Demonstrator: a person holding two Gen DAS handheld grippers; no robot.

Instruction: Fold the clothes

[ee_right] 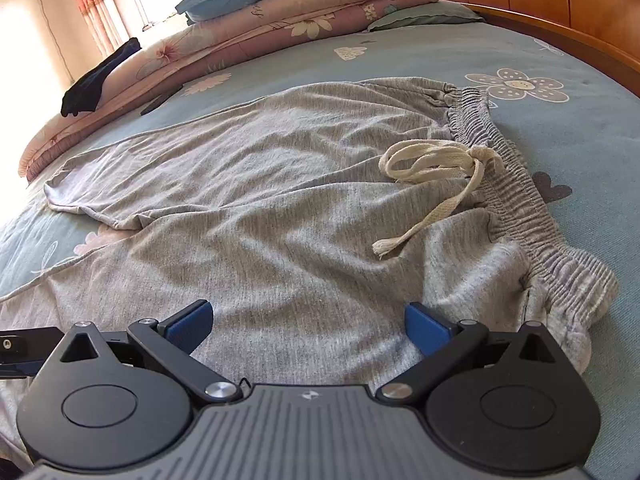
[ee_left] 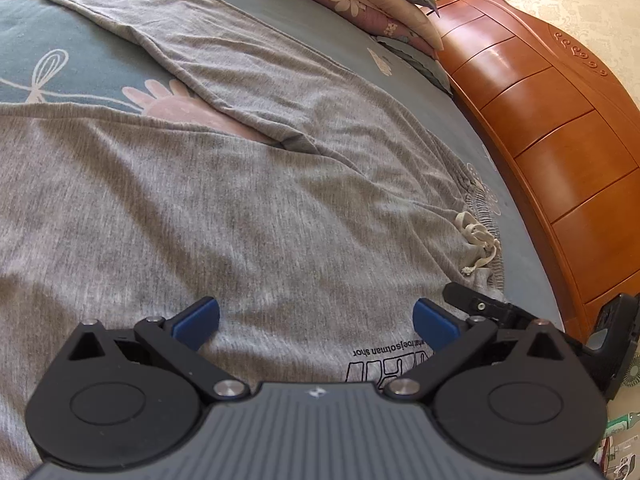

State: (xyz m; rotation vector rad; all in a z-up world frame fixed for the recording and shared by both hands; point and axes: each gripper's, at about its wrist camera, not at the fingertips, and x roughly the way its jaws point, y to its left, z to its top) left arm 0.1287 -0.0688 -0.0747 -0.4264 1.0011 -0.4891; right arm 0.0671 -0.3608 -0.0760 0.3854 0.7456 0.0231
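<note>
From the left wrist, the left claw point(ee_left: 316, 322) is hovering with its jaws apart and empty over the grey trousers point(ee_left: 224, 200), which are lying spread on the bed point(ee_left: 60, 32); the legs are running away ahead and leftward, the waistband point(ee_left: 478, 208) sitting off to the right.

From the right wrist, the right claw point(ee_right: 308, 322) is likewise gaping open, holding nothing. The waistband point(ee_right: 516, 184) is lying ahead and right, so this claw looks nearer it; the drawstring point(ee_right: 432, 160) is resting loose on top.
</note>
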